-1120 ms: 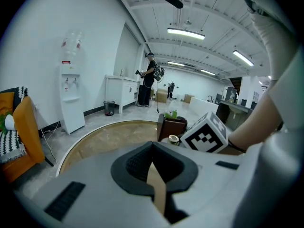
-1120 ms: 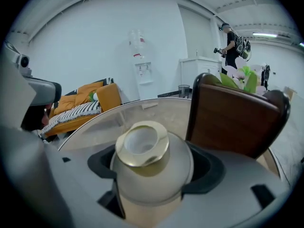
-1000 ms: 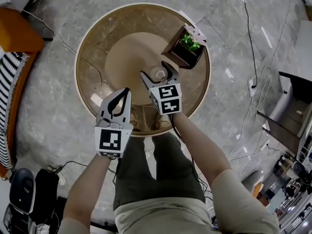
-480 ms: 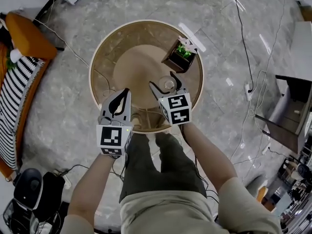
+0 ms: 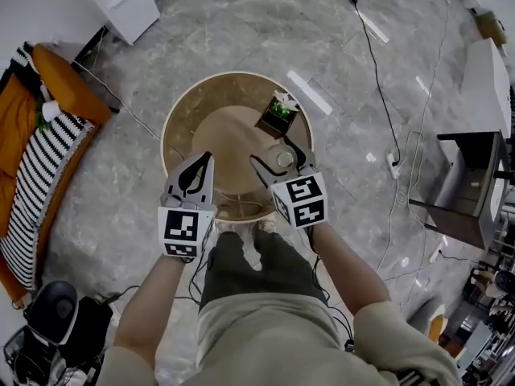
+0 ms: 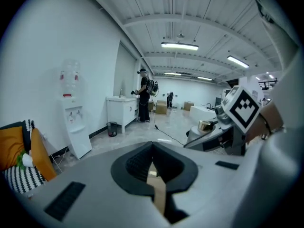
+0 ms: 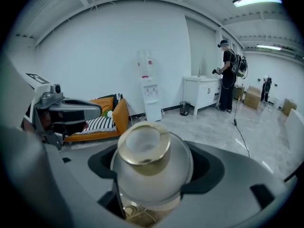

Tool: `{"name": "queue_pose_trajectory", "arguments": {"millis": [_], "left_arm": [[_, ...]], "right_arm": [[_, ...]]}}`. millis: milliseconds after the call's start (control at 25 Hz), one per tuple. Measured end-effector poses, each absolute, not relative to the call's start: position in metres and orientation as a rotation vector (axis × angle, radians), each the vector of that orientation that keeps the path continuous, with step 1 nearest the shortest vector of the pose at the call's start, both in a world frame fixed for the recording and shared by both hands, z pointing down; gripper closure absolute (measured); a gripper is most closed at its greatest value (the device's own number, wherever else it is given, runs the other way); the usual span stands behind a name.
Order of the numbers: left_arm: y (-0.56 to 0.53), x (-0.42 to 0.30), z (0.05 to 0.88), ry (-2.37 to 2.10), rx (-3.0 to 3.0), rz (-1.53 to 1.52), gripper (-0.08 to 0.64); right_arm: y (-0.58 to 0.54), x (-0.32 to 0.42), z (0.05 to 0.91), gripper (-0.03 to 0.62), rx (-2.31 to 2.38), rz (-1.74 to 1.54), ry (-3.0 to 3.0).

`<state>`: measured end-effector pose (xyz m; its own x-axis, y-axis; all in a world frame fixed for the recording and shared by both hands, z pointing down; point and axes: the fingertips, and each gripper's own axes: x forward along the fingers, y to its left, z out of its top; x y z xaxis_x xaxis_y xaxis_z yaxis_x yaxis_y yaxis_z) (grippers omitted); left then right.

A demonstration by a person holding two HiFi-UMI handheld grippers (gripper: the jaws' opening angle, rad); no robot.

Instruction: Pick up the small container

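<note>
The small container [image 5: 284, 159] is a round frosted jar with a gold rim. My right gripper [image 5: 278, 155] is shut on it and holds it above the near right part of the round wooden table [image 5: 173, 115]. In the right gripper view the small container [image 7: 147, 163] fills the space between the jaws of my right gripper [image 7: 152, 175], mouth upward. My left gripper [image 5: 201, 162] hangs over the table's near edge, shut with nothing in it. In the left gripper view, the jaws of my left gripper [image 6: 153, 167] meet, and the container's gold rim [image 6: 205, 126] shows at right.
A dark square planter [image 5: 276, 117] with a green plant stands on the table's far right. An orange seat with a striped cushion [image 5: 36, 159] is at the left and a dark desk [image 5: 467, 187] at the right. Cables cross the marble floor [image 5: 378, 63]. A person [image 7: 229, 75] stands far off.
The view has risen, so the table looks smaller and farther below. Both grippers came up with it, and the right one has kept its hold on the container.
</note>
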<state>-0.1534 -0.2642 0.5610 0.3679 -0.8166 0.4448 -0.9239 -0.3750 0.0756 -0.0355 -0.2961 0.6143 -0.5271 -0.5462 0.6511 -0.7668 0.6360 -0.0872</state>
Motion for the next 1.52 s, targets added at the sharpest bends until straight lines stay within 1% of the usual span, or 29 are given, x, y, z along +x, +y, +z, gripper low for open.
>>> {"name": "queue_pose_trajectory", "arguments": {"millis": [200,360,680,1120,1400,1520], "left_arm": [[-0.248,-0.158,0.485,-1.601,2.324,0.529,0.554],[-0.229,-0.158,0.429,-1.65,2.361,0.506,0.554],[-0.192,-0.17,0.351,-1.734,2.417,0.447,0.554],[-0.145,-0.162,0.284,-1.751,2.466,0.366,0.554],[-0.133,-0.158,0.282,-1.779,2.517,0.46,0.554],[-0.132,-0.155,0.283,-1.762,2.516,0.445,0.554]], "right_arm": [[-0.274,-0.037,0.525,0.258,1.01,0.455,-2.344],[-0.254,-0.036,0.46,0.258,1.014,0.422,-2.417],[-0.209,-0.035,0.369,0.258,0.988,0.352,-2.513],[-0.155,-0.033,0.318,0.258,0.925,0.285,-2.538],[-0.14,-0.034,0.313,0.259,0.898,0.275,-2.529],[-0.14,-0.033,0.313,0.258,0.903,0.279,-2.528]]}}
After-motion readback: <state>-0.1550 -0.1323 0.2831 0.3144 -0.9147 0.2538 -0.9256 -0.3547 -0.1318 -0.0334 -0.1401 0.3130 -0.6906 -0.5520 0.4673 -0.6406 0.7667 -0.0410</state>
